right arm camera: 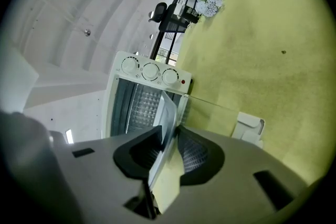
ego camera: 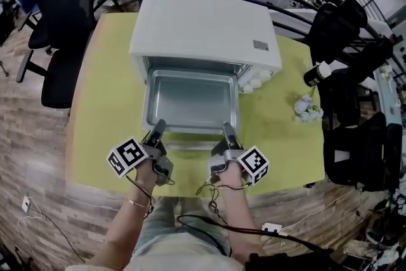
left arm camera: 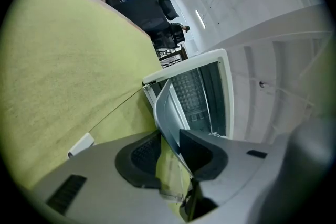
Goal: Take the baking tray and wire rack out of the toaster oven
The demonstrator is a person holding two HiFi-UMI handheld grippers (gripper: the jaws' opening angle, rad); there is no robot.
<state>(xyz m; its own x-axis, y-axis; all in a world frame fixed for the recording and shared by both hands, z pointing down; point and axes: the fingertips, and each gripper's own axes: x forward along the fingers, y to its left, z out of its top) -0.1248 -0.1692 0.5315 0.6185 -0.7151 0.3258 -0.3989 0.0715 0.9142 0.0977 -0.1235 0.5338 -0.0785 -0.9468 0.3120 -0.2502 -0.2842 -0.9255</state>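
I have the left tongs and the right tongs each pinching the front lip of the tray. It lies ahead of them, partly out of the oven mouth. I judge this the pull-out step. Next I'd draw both back evenly, keeping it level, then land it on the table.

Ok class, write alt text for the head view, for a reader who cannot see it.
Seen from above, a person's left gripper and right gripper each clamp the near rim of a metal baking tray that sticks out of an open white toaster oven. The oven sits on a yellow-green table, with white flowers to its right.
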